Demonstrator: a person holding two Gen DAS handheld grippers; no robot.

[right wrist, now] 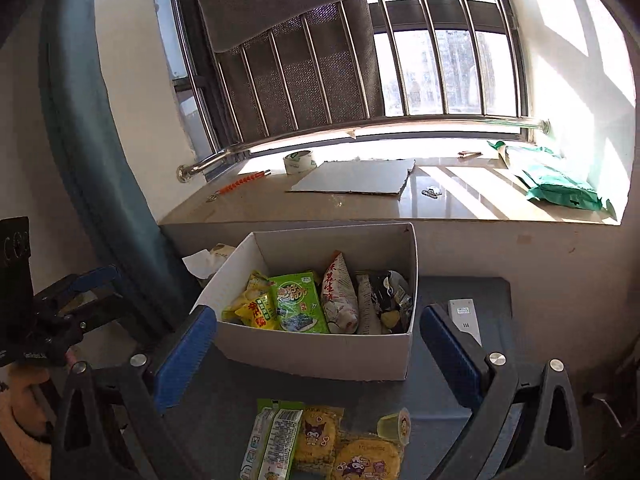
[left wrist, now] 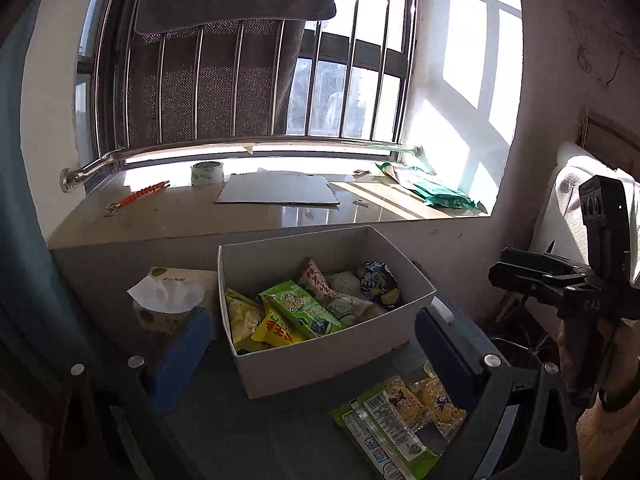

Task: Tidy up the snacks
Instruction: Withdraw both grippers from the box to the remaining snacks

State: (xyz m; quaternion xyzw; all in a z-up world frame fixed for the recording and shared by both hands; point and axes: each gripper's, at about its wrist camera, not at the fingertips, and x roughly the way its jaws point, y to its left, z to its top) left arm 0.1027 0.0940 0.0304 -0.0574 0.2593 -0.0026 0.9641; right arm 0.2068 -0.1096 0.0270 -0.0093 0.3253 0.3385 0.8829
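A white cardboard box stands on the grey table and holds several snack packets, among them a green seaweed pack. Loose snacks lie in front of the box: a green packet, yellow cartoon packs and a small jelly cup. My left gripper is open and empty, above the table before the box. My right gripper is open and empty, also facing the box; it shows at the right of the left wrist view.
A tissue pack sits left of the box. A white remote lies right of it. The windowsill behind holds a tape roll, cardboard sheet, orange tool and green bags. A teal curtain hangs left.
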